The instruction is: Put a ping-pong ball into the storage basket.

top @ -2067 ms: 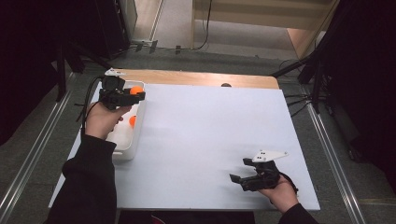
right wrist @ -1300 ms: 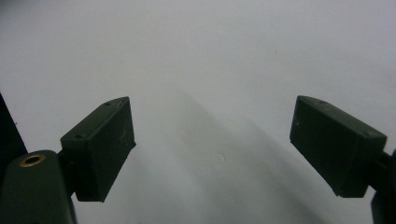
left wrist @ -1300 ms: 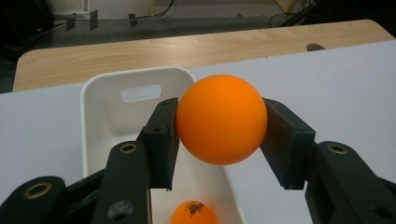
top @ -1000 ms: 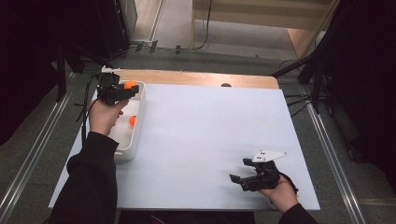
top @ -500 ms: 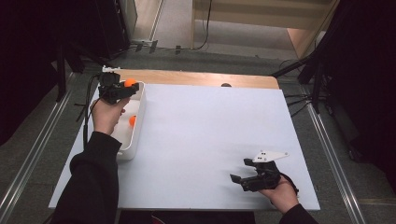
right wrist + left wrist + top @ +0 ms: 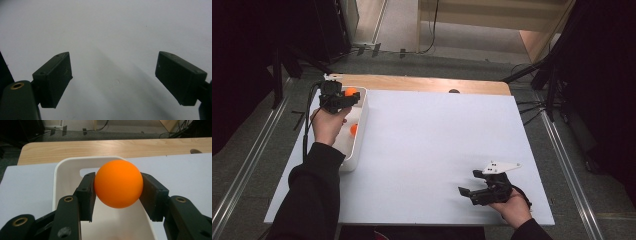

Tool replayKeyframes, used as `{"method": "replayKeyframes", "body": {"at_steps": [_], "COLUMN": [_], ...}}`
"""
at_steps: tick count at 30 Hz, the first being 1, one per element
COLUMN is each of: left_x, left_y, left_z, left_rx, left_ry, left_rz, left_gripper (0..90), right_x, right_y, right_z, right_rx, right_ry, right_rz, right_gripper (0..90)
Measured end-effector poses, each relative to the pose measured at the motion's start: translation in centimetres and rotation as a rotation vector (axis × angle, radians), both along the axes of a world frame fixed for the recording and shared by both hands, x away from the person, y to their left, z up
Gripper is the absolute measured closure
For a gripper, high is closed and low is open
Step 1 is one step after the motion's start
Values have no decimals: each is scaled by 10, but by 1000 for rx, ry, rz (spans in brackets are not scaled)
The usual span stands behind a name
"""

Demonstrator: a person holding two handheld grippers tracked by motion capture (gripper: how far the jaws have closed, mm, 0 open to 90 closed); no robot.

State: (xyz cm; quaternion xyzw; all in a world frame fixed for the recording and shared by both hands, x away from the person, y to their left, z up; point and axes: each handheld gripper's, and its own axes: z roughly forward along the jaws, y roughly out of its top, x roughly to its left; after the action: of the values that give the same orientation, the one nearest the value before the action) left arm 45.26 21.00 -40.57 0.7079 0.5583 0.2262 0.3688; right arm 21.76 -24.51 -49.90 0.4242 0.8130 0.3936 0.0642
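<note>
Orange ball (image 6: 118, 183): clamped between the two pads of the left gripper (image 6: 117, 192), one pad on each flank, ball seated at the jaw tips. In the high view the same ball (image 6: 350, 92) sits at the front of the left gripper (image 6: 343, 100), held above the far end of the white bin (image 6: 360, 131).

Directly beneath and ahead of the left gripper, the white bin (image 6: 58, 182) lies open, its rounded far wall just past the ball. A second orange ball (image 6: 354, 129) rests inside the bin, behind the jaws on the person's side. The person's left hand (image 6: 329, 125) grasps the gripper body from behind, over the bin.

Beyond the bin's far wall, a wooden strip (image 6: 105, 148) borders the white table top (image 6: 180, 167).

Right gripper (image 6: 469, 192): well apart from the left, low over the near right part of the table top (image 6: 437, 145). Its jaws stand wide apart with nothing between them, bare white surface (image 6: 117, 50) ahead. The right hand (image 6: 512, 207) holds it from behind.
</note>
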Motion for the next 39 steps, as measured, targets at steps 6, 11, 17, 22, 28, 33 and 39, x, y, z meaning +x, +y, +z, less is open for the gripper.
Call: {"method": "replayKeyframes", "body": {"at_steps": [6,11,17,22,28,33,39], "left_x": [2,4,5,6,6,6,4], "left_y": [-1,3,1,-1,0,1,4], "left_z": [-5,-12,-14,-15,-15,-13,-7], "left_rx": [19,7,22,30,28,6,-32], "left_ry": [3,24,43,41,36,34,29], "left_rz": [9,20,19,18,15,12,-4], "left_gripper": [501,501,500,499,490,385,351], "right_x": [0,0,0,0,0,0,0], "right_y": [0,0,0,0,0,0,0], "right_z": [0,0,0,0,0,0,0], "right_rx": [0,-2,-4,-4,-3,-1,0], "right_ry": [1,1,0,-1,0,0,0], "right_rz": [0,-1,-1,-1,-2,-2,0], "right_gripper": [124,124,124,124,123,124,124]}}
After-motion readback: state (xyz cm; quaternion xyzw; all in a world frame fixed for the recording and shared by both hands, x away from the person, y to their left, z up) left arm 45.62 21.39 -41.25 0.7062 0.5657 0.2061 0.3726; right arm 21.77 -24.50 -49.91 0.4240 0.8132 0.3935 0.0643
